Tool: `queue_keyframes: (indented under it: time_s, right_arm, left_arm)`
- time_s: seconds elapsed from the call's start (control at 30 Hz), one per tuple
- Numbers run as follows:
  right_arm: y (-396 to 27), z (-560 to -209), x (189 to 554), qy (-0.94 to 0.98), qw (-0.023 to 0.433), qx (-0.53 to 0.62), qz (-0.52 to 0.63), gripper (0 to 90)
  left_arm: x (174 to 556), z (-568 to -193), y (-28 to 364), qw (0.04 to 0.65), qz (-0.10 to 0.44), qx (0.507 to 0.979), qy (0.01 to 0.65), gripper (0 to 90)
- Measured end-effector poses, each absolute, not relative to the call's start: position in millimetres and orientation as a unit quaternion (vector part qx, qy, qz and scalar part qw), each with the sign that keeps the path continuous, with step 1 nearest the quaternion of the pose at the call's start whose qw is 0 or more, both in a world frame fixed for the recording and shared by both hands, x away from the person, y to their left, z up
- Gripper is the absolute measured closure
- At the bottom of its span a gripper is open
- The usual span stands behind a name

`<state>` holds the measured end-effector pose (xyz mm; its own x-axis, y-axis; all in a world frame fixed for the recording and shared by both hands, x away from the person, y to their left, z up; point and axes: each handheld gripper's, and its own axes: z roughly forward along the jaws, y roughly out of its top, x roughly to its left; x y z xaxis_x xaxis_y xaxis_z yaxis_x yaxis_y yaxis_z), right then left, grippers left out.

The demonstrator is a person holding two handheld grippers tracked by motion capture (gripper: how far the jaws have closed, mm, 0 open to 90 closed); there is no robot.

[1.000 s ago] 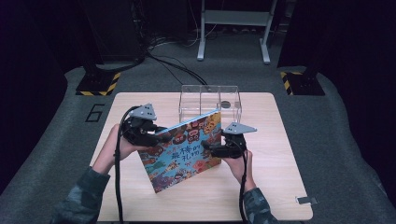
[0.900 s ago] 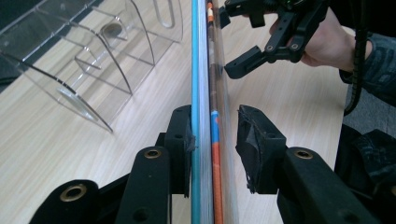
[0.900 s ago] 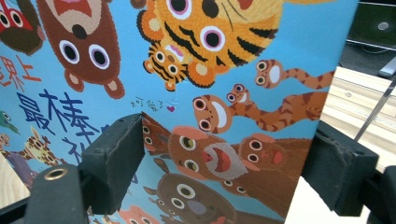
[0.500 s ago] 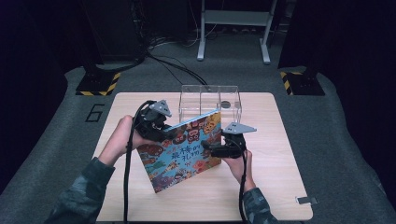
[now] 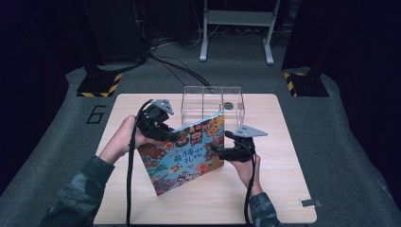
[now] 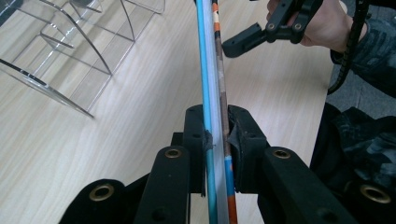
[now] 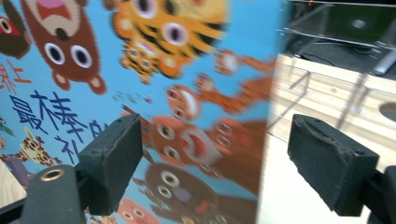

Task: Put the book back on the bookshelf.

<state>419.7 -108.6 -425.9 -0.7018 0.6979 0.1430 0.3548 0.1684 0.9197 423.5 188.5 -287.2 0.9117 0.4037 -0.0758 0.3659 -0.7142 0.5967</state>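
We are pinching the picture book [image 5: 184, 153] with our left gripper [image 6: 215, 140] near the surface's [image 5: 283, 198] middle; our right gripper [image 7: 215, 168] is gaping wide, so the book may tip over.

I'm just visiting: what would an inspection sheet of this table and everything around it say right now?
Surface: pale wooden table.
Job's things: colourful picture book held tilted above the table; clear divided acrylic box behind it.
Clutter: small grey tab at the table's near right corner.
Grippers: left gripper has just been closing and is clamped on the book's edge; right gripper open beside the book's cover.
Cables: black cable trails from the left gripper; more cables lie on the floor.
Surroundings: grey floor mat, metal stand, striped bases.
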Motion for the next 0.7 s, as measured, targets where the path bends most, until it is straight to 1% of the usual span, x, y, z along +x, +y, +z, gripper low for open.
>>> queue_keyframes:
  time_s: [0.2,0.27,0.37,0.4,0.57,0.6,0.7]
  right_arm:
    - [-143,-443,414,0.734,0.157,0.393,0.531,16.4]
    - [-157,-454,411,0.728,0.162,0.411,0.524,16.9]
    - [-175,-469,410,0.721,0.156,0.439,0.513,16.7]
    - [-179,-473,409,0.719,0.159,0.446,0.509,16.7]
    - [-203,-490,406,0.703,0.165,0.496,0.483,15.5]
    - [-206,-492,405,0.7,0.169,0.503,0.478,15.0]
    - [-217,-496,402,0.699,0.201,0.518,0.45,13.9]
  left_arm:
    - [420,-286,192,0.319,0.034,0.922,0.218,79.9]
    - [419,-285,193,0.318,0.036,0.921,0.22,80.0]
    - [418,-284,195,0.317,0.044,0.921,0.221,80.7]
    - [417,-283,196,0.312,0.055,0.923,0.218,80.7]
    - [412,-281,197,0.305,0.079,0.923,0.222,80.9]
    - [412,-280,197,0.304,0.083,0.923,0.222,80.9]
    - [412,-277,202,0.307,0.084,0.92,0.231,80.8]
